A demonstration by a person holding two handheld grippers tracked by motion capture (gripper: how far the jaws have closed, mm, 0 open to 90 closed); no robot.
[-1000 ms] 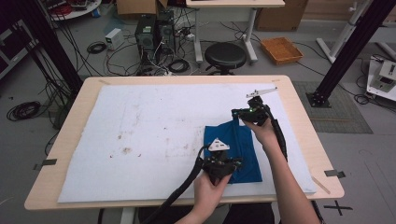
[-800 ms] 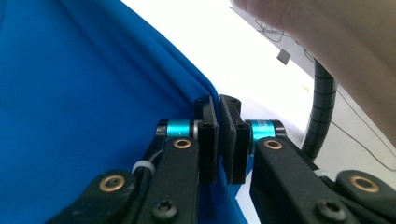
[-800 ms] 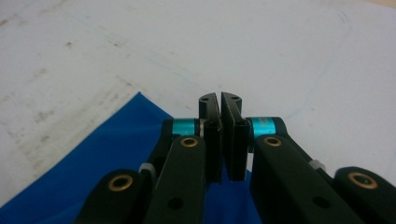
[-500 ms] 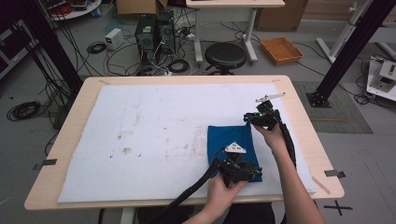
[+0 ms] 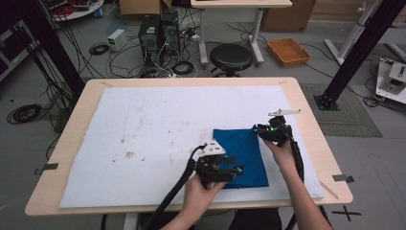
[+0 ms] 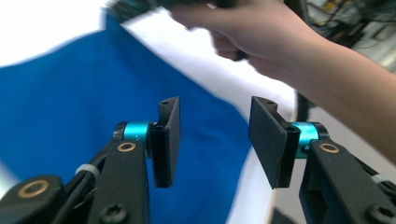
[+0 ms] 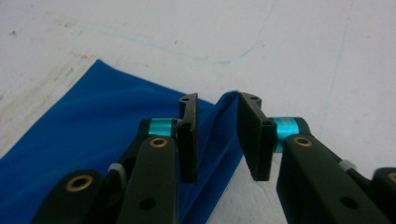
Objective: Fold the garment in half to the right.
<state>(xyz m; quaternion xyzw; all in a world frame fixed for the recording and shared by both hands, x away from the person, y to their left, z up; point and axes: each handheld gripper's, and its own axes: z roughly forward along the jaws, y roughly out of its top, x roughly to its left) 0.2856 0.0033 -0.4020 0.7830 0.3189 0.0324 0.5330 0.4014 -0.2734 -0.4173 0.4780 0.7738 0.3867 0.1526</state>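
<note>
A blue cloth (image 5: 244, 151) lies flat on the white mat (image 5: 158, 115), towards the right front of the table. My left gripper (image 5: 235, 169) hovers open over the cloth's near left part, and the blue cloth (image 6: 70, 107) spreads under its jaws with nothing between them. My right gripper (image 5: 260, 130) is at the cloth's far right corner. In the right gripper view that corner of the cloth (image 7: 93, 121) stands up between the parted jaws of the right gripper (image 7: 217, 112), close against one pad. The right hand (image 6: 261, 37) is seen beyond the left gripper (image 6: 215, 126).
The wooden table's (image 5: 309, 120) right edge lies just beyond the right gripper. The mat has brown stains (image 5: 128, 154) at its left middle. On the floor behind the table are a stool (image 5: 231, 56), computer cases (image 5: 160, 31) and cables.
My right gripper has moved right and slightly nearer, staying at the cloth's far right corner. My left gripper swung right, then came back left over the cloth's near edge.
</note>
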